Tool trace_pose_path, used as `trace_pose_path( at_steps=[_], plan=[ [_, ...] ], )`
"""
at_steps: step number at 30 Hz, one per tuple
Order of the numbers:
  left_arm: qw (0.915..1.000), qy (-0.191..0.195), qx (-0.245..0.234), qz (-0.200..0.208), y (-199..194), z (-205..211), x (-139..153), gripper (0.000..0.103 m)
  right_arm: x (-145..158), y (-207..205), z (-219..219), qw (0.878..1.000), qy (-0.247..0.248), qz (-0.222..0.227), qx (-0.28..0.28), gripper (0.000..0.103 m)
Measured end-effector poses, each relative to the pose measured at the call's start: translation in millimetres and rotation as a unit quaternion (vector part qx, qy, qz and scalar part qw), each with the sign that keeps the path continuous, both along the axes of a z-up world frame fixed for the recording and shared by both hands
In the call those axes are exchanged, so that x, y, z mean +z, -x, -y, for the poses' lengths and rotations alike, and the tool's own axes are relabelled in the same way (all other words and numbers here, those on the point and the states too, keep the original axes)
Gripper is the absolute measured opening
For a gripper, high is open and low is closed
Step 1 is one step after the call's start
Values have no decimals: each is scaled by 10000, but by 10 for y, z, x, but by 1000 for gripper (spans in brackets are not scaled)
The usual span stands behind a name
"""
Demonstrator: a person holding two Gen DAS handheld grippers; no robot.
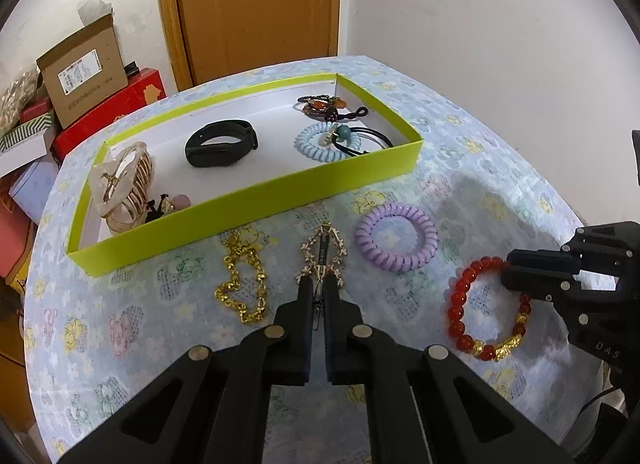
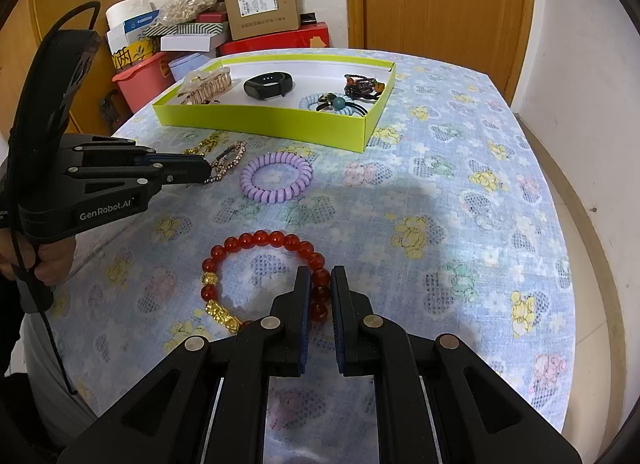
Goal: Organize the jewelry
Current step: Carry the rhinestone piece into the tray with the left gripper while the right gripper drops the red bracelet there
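A lime-green tray (image 1: 256, 200) (image 2: 280, 126) at the back of the table holds a black band (image 1: 220, 142), a claw clip (image 1: 124, 184), a blue coil tie (image 1: 326, 142) and a beaded piece (image 1: 324, 104). In front of it lie a gold chain (image 1: 240, 284), a rhinestone hair clip (image 1: 324, 252) (image 2: 230, 160) and a purple coil tie (image 1: 396, 242) (image 2: 276, 178). My left gripper (image 1: 318, 284) (image 2: 208, 172) is shut on the near end of the hair clip. My right gripper (image 2: 321, 278) (image 1: 510, 268) is shut on the red bead bracelet (image 2: 256, 248) (image 1: 460, 296), which lies on the cloth.
The table wears a pale blue floral cloth (image 2: 460, 184). Behind it stand a wooden door (image 1: 256, 4) and a heap of boxes (image 2: 256, 4) (image 1: 84, 68). A hand (image 2: 44, 260) grips the left tool. The table's right edge (image 2: 568, 224) curves close by.
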State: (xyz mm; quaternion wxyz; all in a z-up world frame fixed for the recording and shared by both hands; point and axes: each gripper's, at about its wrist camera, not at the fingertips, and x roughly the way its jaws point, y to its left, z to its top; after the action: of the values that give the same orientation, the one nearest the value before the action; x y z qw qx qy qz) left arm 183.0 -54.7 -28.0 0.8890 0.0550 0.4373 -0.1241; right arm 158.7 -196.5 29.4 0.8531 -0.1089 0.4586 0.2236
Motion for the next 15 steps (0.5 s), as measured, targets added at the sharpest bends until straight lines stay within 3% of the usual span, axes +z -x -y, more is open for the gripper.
trace_pose_path(
  at_steps=[4, 15],
  plan=[
    [9999, -127, 84, 67, 20, 44, -2, 4, -3, -1, 0, 10000, -14, -4, -19, 10],
    [9980, 93, 527, 340, 205, -33, 159, 3, 122, 71, 13, 9998, -40, 167, -56, 9]
  ],
)
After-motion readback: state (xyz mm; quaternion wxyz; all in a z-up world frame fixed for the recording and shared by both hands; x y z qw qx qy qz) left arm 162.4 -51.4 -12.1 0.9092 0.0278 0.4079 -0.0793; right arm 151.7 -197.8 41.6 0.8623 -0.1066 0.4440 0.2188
